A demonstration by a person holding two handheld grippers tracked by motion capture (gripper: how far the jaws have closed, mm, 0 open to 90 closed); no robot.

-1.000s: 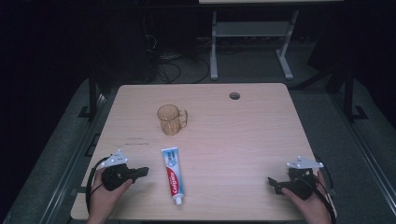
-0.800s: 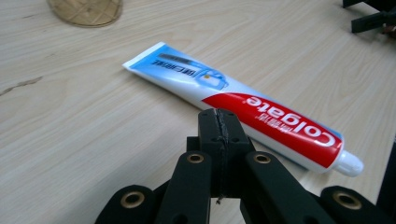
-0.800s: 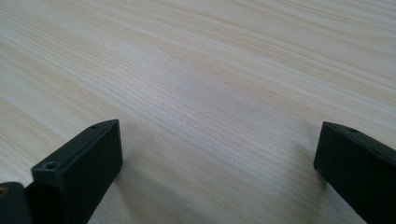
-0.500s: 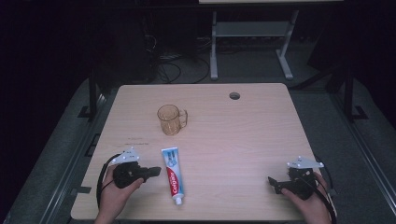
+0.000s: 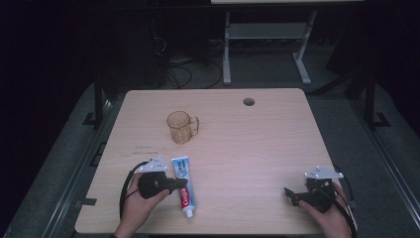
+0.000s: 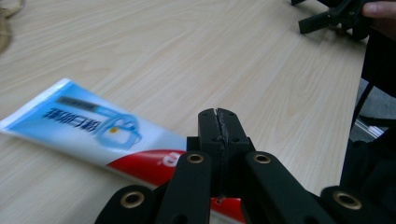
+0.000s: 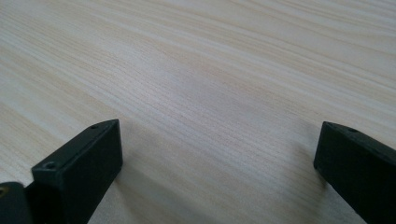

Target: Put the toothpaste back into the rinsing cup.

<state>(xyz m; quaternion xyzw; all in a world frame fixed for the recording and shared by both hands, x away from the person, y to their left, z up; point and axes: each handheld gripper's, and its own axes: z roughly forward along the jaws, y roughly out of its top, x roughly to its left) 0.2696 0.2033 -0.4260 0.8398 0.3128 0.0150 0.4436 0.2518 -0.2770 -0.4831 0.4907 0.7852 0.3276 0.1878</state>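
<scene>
High view: a pale wooden table (image 5: pixel 257 144) with a round cable hole (image 5: pixel 248 101) near its far edge; an amber see-through mug (image 5: pixel 179 127) stands upright left of centre, handle to its right. A toothpaste tube (image 5: pixel 183 186) lies flat near the front edge, cap end toward the person, flat crimped end pointing toward the mug and well apart from it. The left gripper (image 5: pixel 182 182), held in the left hand (image 5: pixel 141 196), points rightward with its tips over the tube's red part; whether they rest on it cannot be told from this angle. The right gripper (image 5: pixel 287 191), held in the right hand (image 5: pixel 327 210), sits near the front right corner, pointing left, well apart from the tube. Left gripper view: the left gripper (image 6: pixel 218 122) has both jaws pressed flat together with nothing between them, their tips just above and before the red-and-white portion of the toothpaste tube (image 6: pixel 93 130), which stretches off to the left; the right gripper (image 6: pixel 308 22) shows far off at the upper right. Right gripper view: the right gripper (image 7: pixel 217 154) has its jaws spread wide, holding nothing, bare table (image 7: pixel 201 70) wood between and beyond them.
</scene>
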